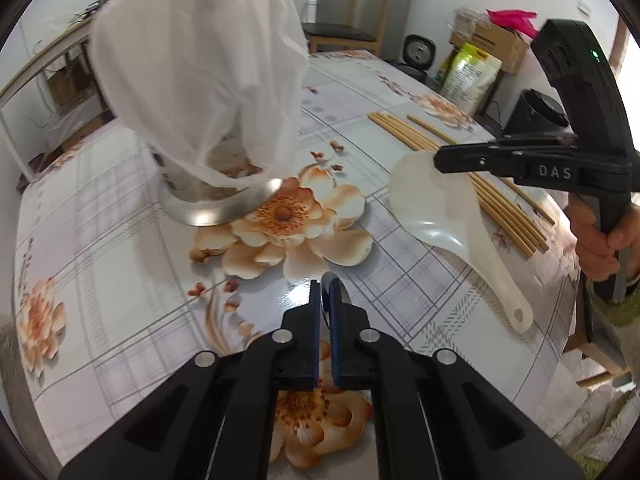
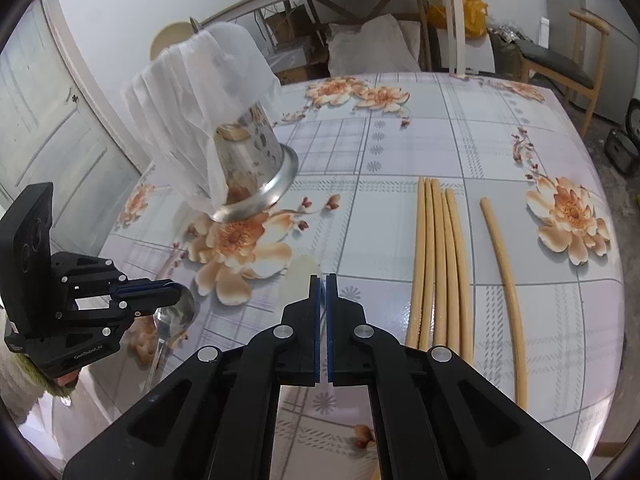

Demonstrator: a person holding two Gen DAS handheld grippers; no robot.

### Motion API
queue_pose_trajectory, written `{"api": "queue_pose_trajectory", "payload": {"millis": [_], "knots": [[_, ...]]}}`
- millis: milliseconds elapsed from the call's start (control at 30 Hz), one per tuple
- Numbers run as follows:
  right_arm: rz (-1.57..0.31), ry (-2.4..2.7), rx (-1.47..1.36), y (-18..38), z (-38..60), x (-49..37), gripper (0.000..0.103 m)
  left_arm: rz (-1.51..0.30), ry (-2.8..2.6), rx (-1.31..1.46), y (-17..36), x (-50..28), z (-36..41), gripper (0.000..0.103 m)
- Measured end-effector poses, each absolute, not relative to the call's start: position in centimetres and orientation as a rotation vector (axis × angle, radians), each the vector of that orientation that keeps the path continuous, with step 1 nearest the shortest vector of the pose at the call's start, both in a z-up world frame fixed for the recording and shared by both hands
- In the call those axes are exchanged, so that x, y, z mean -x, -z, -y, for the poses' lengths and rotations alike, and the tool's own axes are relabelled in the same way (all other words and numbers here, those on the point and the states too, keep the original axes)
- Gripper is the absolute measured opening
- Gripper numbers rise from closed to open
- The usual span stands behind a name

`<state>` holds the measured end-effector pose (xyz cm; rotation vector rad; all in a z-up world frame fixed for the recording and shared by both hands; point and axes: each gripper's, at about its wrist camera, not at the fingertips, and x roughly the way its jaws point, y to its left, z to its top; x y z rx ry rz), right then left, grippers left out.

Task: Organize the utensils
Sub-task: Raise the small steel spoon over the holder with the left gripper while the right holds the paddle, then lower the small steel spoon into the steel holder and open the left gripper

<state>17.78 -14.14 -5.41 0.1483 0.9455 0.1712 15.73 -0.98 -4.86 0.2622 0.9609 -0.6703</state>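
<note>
- Utensils are split between the two tools and the table: the left gripper is clenched on a shiny metal spoon, whose bowl pokes out beyond the blue pads and shows from the side in the right wrist view.
- The right gripper is pinched on the thin edge of a white plastic rice paddle; seen from the left camera, its jaws bite the far rim of the blade while the handle trails toward the near right.
- Right of the paddle lie six pale bamboo chopsticks, five bunched side by side and one apart on the right, all flat on the floral plastic tablecloth.
- At the far left stands a perforated stainless steel utensil holder, draped with a thin white cloth and looking tilted on its flared base.
- Handling, as I judge it: the spoon is stiff, light and slick, so a grip on the neck or handle would hold truer than one on the curved bowl.
- The paddle is light, rigid and smooth; an edge pinch may let it swing, and the handle gives better control.
- The chopsticks are light and roll easily; each is best taken near its middle.
</note>
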Motion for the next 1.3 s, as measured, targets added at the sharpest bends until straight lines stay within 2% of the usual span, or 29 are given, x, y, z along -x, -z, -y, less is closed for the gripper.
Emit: {"api": "queue_pose_trajectory", "payload": {"millis": [433,833,1067,1300], "knots": [[-0.794,-0.098,-0.168,0.3,13.4,-14.5,0.0,-0.802,0.546,-0.243,-1.4,-12.3,-1.6,0.002],[-0.625,-0.057,-0.139,-7.0,14.3,-13.9,0.0,-0.512,0.443,-0.16,-13.1,-11.4,-4.3,0.002],[-0.491,-0.061,-0.123,-12.5,14.4,-15.4,0.0,-0.354,0.369,-0.098,-19.1,-15.3,-4.5,0.002],[-0.445,-0.07,-0.129,-13.9,14.9,-17.2,0.0,-0.278,0.299,-0.1,-20.0,-20.4,-3.0,0.002]]}}
